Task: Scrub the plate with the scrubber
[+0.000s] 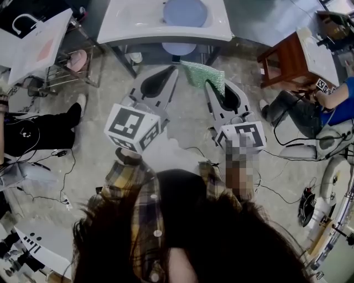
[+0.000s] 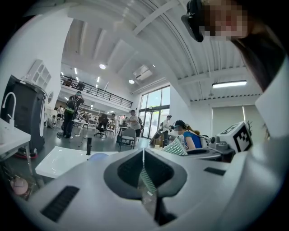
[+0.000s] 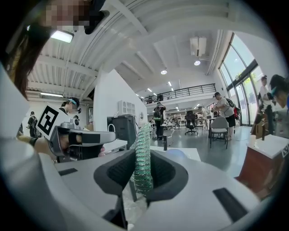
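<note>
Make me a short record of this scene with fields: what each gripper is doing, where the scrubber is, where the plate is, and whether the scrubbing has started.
left gripper: fingers together, nothing held
right gripper: fingers shut on the scrubber
scrubber: green mesh pad, standing up out of the right gripper's fingers
plate: blue, lying in the white basin ahead of both grippers
contact: scrubber and plate are apart
scrubbing: not yet begun; both grippers are held above the floor, short of the basin

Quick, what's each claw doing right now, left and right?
Left claw: closed, nothing visibly gripped.
Right claw: closed on the green scrubber.
</note>
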